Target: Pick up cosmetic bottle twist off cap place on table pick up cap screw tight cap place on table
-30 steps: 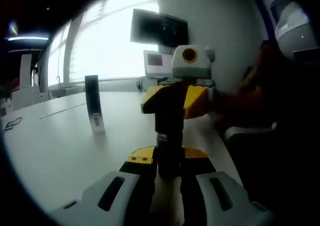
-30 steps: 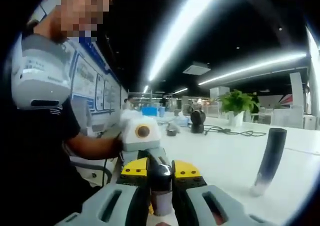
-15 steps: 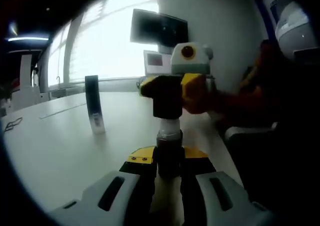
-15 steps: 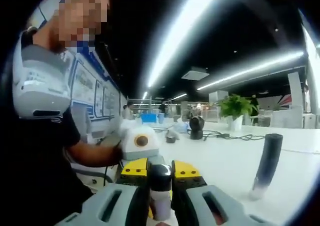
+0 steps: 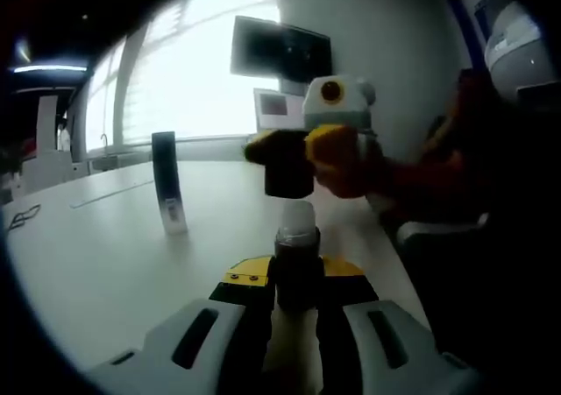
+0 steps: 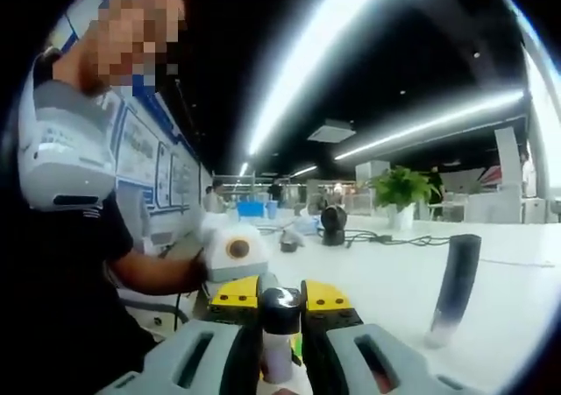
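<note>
Left gripper (image 5: 296, 292) clamps cosmetic bottle (image 5: 296, 246); right gripper (image 6: 280, 300) pinches black cap (image 6: 280, 308), just clear above. Lower cap level onto white table (image 5: 105, 255).

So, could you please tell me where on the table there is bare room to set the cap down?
The white table is bare between the left tool and the dark upright tube, and beyond the tube toward the window. It is crowded on the other side, where the right tool holds the cap above the bottle, beside the person's arm.
</note>
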The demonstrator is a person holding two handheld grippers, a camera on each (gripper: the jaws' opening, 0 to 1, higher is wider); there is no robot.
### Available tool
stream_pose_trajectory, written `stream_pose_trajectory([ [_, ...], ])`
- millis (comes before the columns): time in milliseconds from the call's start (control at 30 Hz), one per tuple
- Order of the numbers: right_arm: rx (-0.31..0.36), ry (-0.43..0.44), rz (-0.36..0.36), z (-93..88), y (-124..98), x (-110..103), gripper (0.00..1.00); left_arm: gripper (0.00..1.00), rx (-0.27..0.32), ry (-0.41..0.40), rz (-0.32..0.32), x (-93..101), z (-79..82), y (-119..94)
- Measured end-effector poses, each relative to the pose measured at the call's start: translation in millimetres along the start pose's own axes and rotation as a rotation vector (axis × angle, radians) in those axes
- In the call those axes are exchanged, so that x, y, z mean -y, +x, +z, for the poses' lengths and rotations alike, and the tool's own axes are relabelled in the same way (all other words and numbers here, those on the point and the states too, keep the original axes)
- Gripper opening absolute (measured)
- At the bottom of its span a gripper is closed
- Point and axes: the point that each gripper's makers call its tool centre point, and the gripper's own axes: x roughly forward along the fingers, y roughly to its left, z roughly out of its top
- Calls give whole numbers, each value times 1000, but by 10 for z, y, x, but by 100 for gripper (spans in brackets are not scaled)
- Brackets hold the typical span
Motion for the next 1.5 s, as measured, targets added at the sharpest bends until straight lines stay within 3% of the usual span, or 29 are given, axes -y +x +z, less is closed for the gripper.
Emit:
stream_pose_trajectory([
  [433,0,-9,-46,38,-103,72,10,8,0,-13,5,-12,-4,0],
  [900,-13,5,-151,-110,-353,227,10,8,1,-14,3,-10,-2,0],
  [1267,-108,-26,-246,-334,-538,393,10,8,8,-24,12,-32,7,-8],
  [1500,-135,-27,-234,-423,-544,389,10,8,6,-23,10,-17,-6,-3],
])
